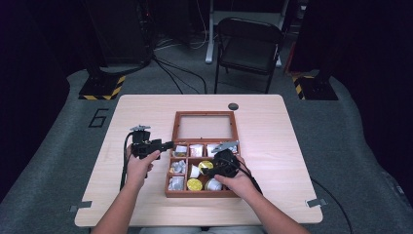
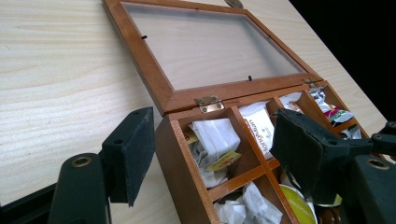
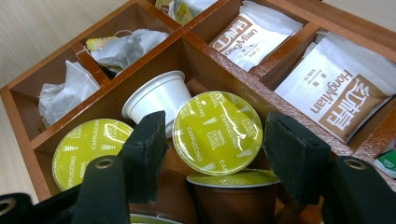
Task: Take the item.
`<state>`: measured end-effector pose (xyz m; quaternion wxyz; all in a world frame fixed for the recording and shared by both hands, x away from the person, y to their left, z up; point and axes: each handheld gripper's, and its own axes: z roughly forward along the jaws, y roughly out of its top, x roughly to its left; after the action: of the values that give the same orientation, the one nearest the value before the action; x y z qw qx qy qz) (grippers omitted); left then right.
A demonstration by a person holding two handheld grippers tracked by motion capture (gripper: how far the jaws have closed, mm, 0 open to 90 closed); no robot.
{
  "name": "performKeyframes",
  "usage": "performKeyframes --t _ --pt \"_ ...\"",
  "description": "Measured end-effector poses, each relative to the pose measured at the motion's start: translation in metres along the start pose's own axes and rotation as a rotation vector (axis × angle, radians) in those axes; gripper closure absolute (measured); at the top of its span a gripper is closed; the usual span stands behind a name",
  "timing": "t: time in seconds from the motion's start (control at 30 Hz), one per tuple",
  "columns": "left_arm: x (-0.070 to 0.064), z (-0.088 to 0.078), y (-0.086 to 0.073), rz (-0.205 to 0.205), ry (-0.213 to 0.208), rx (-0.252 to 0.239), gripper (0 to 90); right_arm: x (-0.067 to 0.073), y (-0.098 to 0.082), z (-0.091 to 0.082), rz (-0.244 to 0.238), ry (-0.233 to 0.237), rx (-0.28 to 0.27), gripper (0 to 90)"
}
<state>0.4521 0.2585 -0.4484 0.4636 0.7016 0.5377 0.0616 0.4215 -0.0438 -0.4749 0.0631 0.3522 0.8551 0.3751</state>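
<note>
With the hinged brown wooden compartment box (image 1: 200, 192) already open, the left gripper (image 2: 212, 156) straddled its corner unclenched, while the right gripper (image 3: 215, 154), jaws apart, flanked a tilted white green-lidded capsule (image 3: 217, 133) at twelve o'clock, not yet grasped.

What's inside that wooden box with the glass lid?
The wooden box holds compartments of crumpled tea bags, white HongMian sachets and coffee capsules with green Cappuccino lids. The right hand-held gripper covers some compartments in the high view; whatever lies beneath the capsules is hidden.
</note>
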Motion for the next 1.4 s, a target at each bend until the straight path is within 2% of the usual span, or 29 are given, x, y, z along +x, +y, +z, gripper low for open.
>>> performKeyframes --t 0.1,0.23,0.3,0.33,0.4,0.57,0.63,0.73,1.0,1.17,1.3,1.4 --pt "0.0 -0.002 -0.001 0.01 0.01 -0.003 30.0 -0.001 -0.001 0.003 -0.018 -0.011 0.022 38.3" --pt "0.001 -0.004 -0.001 0.002 0.003 -0.009 30.0 -0.003 -0.001 0.006 -0.009 -0.013 0.034 36.9" --pt "0.001 -0.005 -0.001 -0.001 0.004 -0.017 30.0 -0.003 -0.001 0.008 0.013 -0.008 0.053 36.6" --pt "0.0 -0.005 -0.001 -0.007 0.002 -0.021 30.0 -0.004 -0.001 0.01 -0.002 -0.006 0.055 36.3" --pt "0.0 -0.006 -0.001 -0.007 0.002 -0.021 30.0 -0.004 -0.001 0.01 0.0 -0.003 0.059 36.3" --pt "-0.002 -0.009 -0.003 0.023 0.02 -0.017 30.0 -0.005 0.001 0.015 -0.01 0.011 0.071 36.3" --pt "-0.002 -0.01 -0.003 0.013 0.017 -0.026 30.0 -0.004 0.002 0.016 -0.014 0.018 0.091 36.1" --pt "0.0 -0.013 -0.003 0.001 0.021 -0.04 30.0 -0.002 0.003 0.018 -0.023 0.01 0.093 35.9" --pt "0.003 -0.016 -0.004 -0.01 0.024 -0.04 30.0 0.0 0.005 0.024 -0.056 0.011 0.123 37.0" --pt "0.005 -0.017 -0.003 -0.019 0.017 -0.051 30.0 0.004 0.005 0.022 -0.078 -0.004 0.094 37.5" --pt "0.005 -0.016 -0.002 -0.033 0.009 -0.055 30.0 0.008 0.01 0.009 -0.092 0.005 0.046 37.6" --pt "0.006 -0.014 0.0 -0.023 0.008 -0.051 30.0 0.011 0.013 -0.003 -0.108 0.005 0.006 37.6"
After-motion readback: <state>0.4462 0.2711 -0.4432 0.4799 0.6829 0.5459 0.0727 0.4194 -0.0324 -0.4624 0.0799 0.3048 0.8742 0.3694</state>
